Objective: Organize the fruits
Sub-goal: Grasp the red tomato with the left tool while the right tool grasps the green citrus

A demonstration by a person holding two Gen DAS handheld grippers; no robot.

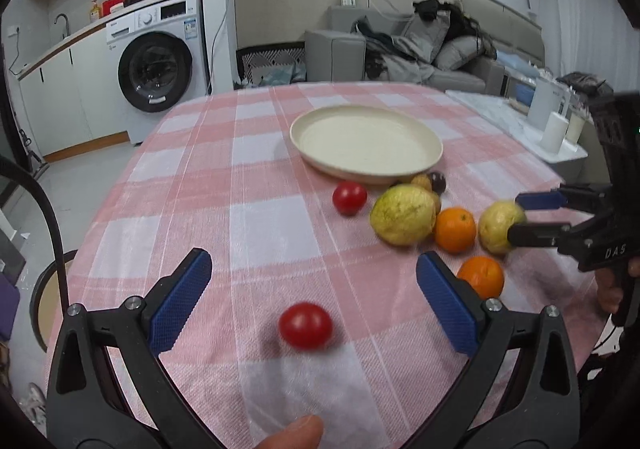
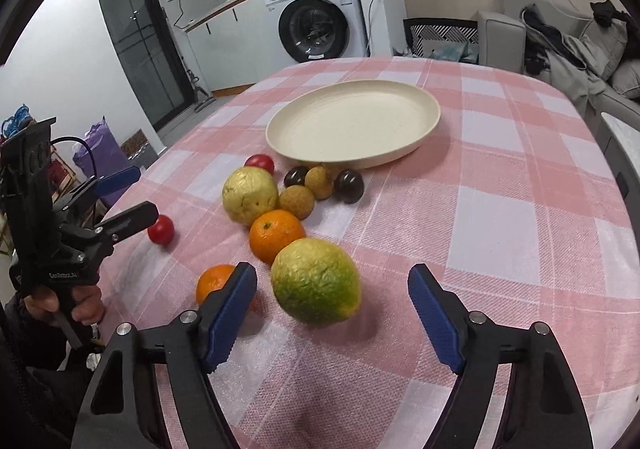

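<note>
Tomato btwn open L claw

Right gripper: jaws spread wide, blue pads either side of the near green-yellow fruit, not touching it.
Left gripper: at the table's left edge, jaws apart, a red tomato just beside its lower finger.
Plate: cream, bare, toward the far middle of the pink checked tablecloth.
Oranges: one touching the near green-yellow fruit, another partly behind the right gripper's left pad.
Other fruit: a yellow guava-like fruit, second tomato behind it, two tan round fruits, two dark ones near the plate's front rim.
</note>
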